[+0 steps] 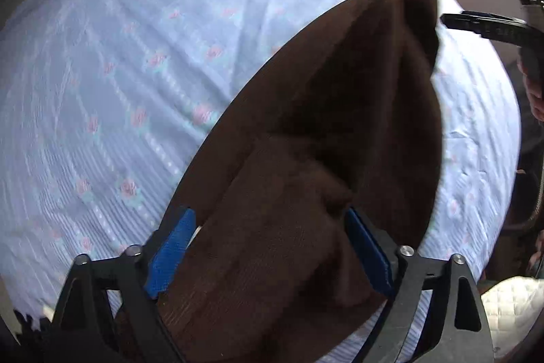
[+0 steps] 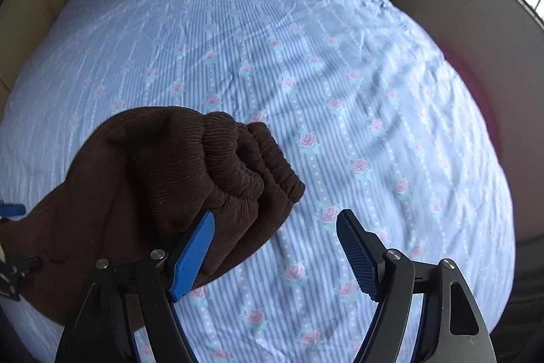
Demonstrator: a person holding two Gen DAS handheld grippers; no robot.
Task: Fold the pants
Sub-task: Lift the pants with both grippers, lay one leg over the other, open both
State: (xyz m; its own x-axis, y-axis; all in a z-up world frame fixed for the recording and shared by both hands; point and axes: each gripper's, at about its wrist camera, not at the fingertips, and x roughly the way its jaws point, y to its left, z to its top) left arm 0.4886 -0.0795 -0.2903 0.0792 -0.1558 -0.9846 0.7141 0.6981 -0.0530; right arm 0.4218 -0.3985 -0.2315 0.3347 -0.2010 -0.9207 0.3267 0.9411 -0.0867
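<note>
Standing spread over the brown pants, right hand-held gripper: blue pads apart, nothing pinched; the left pad sits just against the cuff bundle, the right pad over bare bedsheet.

Left hand-held gripper: jaws spread, pointing almost straight down; pants fabric lies between the pads, but whether they press on it cannot be told.

Item: pants, dark brown, ribbed elastic cuffs bunched together, lying folded lengthwise on the bed, running from one gripper to the other.

Surface: bed with blue striped, rose-print sheet, lightly wrinkled.

Risks, as judged: cuffs are stacked unevenly, so a shallow pinch may catch only the top layer and let the fold slip open; dragging could bunch the sheet beneath; the two ends lifted unequally would skew the fold.

Pose: right gripper tilted steeply downward, offset to the cuffs' right; left gripper directly above the cloth.
</note>
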